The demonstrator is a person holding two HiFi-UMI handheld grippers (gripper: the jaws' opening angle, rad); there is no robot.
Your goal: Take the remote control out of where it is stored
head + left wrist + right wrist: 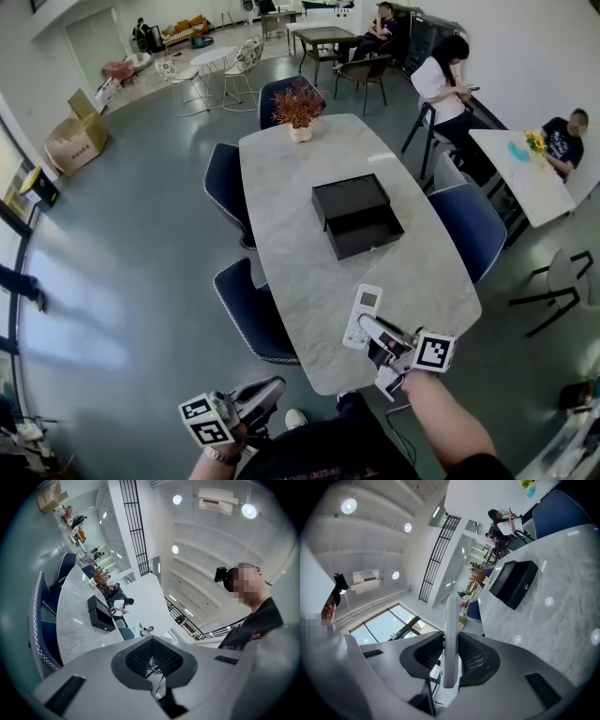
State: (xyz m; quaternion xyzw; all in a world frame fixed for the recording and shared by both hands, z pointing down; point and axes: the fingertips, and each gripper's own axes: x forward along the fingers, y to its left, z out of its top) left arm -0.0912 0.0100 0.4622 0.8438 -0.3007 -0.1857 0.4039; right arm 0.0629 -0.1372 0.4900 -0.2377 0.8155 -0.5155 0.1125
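- Left hand-held gripper (152,654): jaws together with nothing between them. It is held low at the near left, off the counter edge, taking no part in the work.
- Grey marble oval counter (291,234): carries the black rectangular storage box (354,214) at its middle, with the drawer drawn toward the near side.
- White slim remote control (363,316): over the near end of the counter, well apart from the box. Whether it touches the surface cannot be told.
- Right hand-held gripper (451,657): jaws clamped on the remote's near end.
- Judgement: removal appears complete. The next move calls for a steady grip and a flat, controlled set-down.
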